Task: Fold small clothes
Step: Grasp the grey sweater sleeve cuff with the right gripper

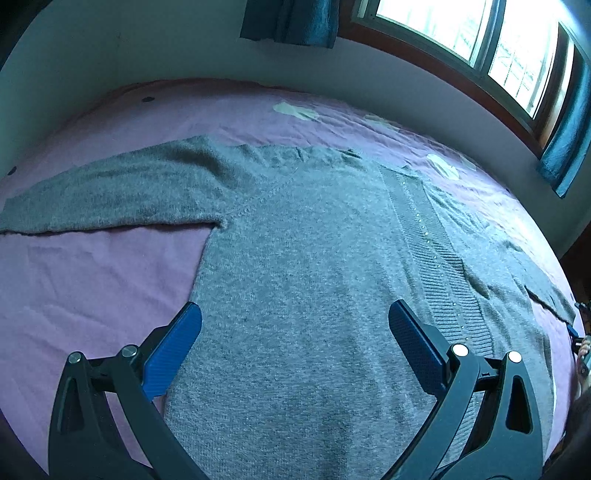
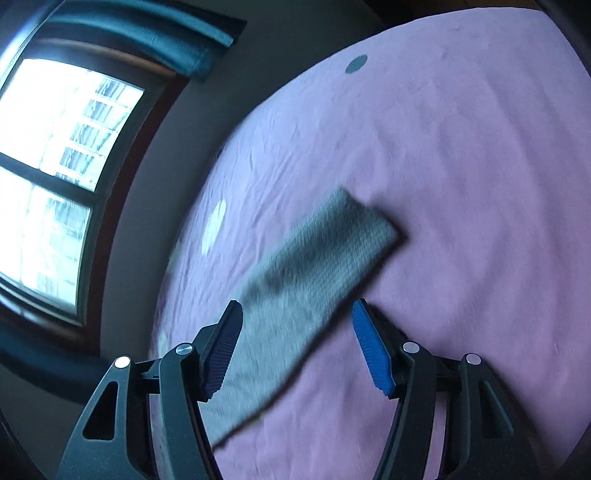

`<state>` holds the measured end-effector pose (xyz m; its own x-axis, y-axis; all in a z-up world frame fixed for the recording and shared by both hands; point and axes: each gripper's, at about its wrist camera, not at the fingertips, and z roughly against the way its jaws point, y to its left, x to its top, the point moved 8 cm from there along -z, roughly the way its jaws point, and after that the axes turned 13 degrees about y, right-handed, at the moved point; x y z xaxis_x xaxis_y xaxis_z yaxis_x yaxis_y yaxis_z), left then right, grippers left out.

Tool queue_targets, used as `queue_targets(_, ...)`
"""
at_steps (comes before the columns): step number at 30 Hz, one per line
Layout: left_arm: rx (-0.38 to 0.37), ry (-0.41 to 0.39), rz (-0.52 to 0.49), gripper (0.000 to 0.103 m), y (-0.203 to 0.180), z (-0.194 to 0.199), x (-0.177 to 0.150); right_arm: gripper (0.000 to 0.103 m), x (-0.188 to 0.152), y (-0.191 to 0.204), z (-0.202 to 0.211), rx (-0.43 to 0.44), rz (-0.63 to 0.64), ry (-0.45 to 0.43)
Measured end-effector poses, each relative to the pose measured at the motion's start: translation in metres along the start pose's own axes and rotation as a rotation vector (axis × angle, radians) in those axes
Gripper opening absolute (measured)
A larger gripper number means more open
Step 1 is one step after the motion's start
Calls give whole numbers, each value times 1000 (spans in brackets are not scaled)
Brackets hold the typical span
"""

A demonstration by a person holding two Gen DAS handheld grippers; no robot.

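Note:
A grey knitted cardigan [image 1: 295, 258] lies spread flat on the pink bedsheet [image 1: 92, 280], one sleeve [image 1: 110, 195] stretched out to the left and a ribbed button band [image 1: 428, 240] running down its right side. My left gripper [image 1: 295, 321] hovers open over the cardigan's lower body, holding nothing. In the right wrist view, the other grey sleeve [image 2: 314, 266] lies on the sheet [image 2: 461, 184], blurred by motion. My right gripper [image 2: 297, 317] is open just above the sleeve, its fingers either side of it, holding nothing.
The bed meets a grey wall [image 1: 147, 48] at the back. A window [image 1: 480, 40] with teal curtains [image 1: 291, 18] sits above the far right; it also shows in the right wrist view [image 2: 55, 166]. Pale and dark dots [image 2: 356, 63] mark the sheet.

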<state>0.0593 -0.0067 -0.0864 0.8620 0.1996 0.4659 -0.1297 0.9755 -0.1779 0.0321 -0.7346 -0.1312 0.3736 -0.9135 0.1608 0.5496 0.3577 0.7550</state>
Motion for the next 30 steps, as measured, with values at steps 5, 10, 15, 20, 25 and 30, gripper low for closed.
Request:
queue_targets(5,-13,9,8,101,3,-3,-1,45,17,-6,-2,7,-47,-29)
queue_targets(10,-27,0,6,101,3,2,2,32,7,-1,-13,-8,-82,19)
queue_targets(15,-35,3,2,101,0,3,2,30,21,-14,-14,4,-90,-22)
queue_targets(20,-34,17,4,101,1,1,0,6,35,-13,-23,1,-113,-1)
queue_targets(25,-34,7,9,101,7,4,2,5,23,49,-25,33,27,-4)
queue_targets(30,-34,-2,20,101,12,7,4,5,-27,145,-52,52,254,44)
